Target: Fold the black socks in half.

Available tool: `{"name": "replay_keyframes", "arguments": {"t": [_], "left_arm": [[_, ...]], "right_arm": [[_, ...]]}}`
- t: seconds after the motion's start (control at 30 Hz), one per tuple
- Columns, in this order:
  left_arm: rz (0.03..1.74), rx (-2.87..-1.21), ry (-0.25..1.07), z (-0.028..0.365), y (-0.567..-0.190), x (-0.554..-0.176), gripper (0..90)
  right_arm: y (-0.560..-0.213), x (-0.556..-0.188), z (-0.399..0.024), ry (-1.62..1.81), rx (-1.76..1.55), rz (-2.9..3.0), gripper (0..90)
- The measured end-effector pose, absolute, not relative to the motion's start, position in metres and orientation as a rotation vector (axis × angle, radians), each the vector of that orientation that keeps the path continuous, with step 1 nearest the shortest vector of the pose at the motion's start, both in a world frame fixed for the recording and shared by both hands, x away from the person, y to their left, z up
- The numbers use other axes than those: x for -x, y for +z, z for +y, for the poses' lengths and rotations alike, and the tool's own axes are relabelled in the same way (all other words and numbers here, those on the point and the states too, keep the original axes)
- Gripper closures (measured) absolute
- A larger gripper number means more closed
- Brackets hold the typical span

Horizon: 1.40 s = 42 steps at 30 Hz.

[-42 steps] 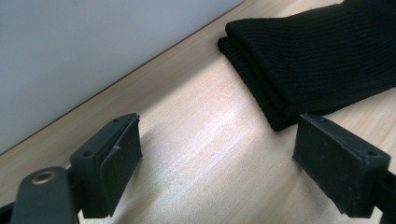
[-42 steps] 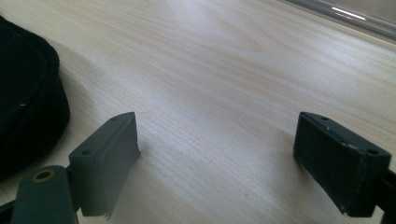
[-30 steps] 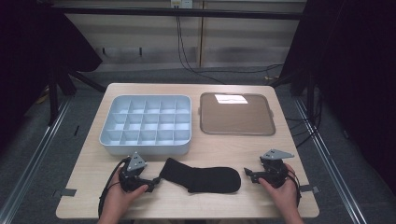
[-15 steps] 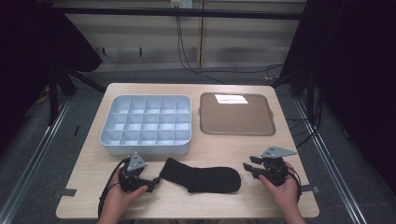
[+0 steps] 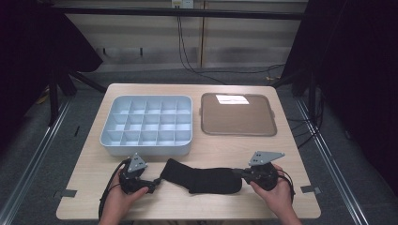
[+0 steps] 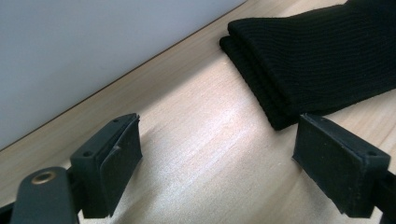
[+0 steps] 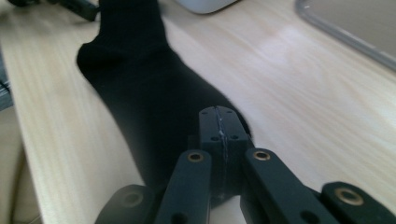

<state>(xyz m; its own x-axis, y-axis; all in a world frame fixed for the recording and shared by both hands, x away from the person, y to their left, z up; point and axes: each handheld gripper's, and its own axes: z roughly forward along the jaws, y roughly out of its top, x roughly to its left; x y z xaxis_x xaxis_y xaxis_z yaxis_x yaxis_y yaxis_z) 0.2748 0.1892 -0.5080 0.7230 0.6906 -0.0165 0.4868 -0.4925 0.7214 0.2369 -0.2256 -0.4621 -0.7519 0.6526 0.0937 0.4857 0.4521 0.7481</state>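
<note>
A black sock (image 5: 202,178) lies flat near the table's front edge, cuff to the left and toe to the right. My left gripper (image 5: 155,183) rests on the table by the cuff. Its jaws are open, with bare wood between them (image 6: 219,154) and the folded cuff (image 6: 317,60) just ahead of the right jaw. My right gripper (image 5: 237,173) hovers at the sock's toe. Its jaws have just been closing and now meet pad to pad (image 7: 218,121), with no fabric visible between them. The sock (image 7: 140,84) stretches away beneath them.
A pale blue tray with several compartments (image 5: 148,146) stands behind the sock, its wall (image 6: 93,46) close to my left gripper. A flat brown tray (image 5: 237,119) lies at the back right. The table's front edge is close to both hands.
The right gripper has moved left to the sock's toe and risen a little, and its jaws have gone from open to shut. The left gripper and the sock have stayed put.
</note>
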Motion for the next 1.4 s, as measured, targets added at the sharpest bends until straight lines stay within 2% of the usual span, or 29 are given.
{"name": "replay_keyframes", "arguments": {"t": [0.43, 0.53, 1.03, 1.4], "left_arm": [[0.914, -2.194, 0.363, 0.189, -0.506, -0.273, 16.3], [0.933, -2.210, 0.356, 0.190, -0.502, -0.273, 22.2], [1.031, -2.110, 0.294, 0.190, -0.480, -0.270, 26.7], [1.034, -2.121, 0.282, 0.165, -0.485, -0.285, 32.6]], "right_arm": [[-0.485, -0.238, -0.207, 1.055, -0.931, 2.667, 90.0], [-0.490, -0.239, -0.203, 1.004, -0.912, 2.693, 90.0], [-0.490, -0.239, -0.201, 1.011, -0.920, 2.691, 90.0], [-0.491, -0.239, -0.201, 1.029, -0.948, 2.684, 90.0]]}}
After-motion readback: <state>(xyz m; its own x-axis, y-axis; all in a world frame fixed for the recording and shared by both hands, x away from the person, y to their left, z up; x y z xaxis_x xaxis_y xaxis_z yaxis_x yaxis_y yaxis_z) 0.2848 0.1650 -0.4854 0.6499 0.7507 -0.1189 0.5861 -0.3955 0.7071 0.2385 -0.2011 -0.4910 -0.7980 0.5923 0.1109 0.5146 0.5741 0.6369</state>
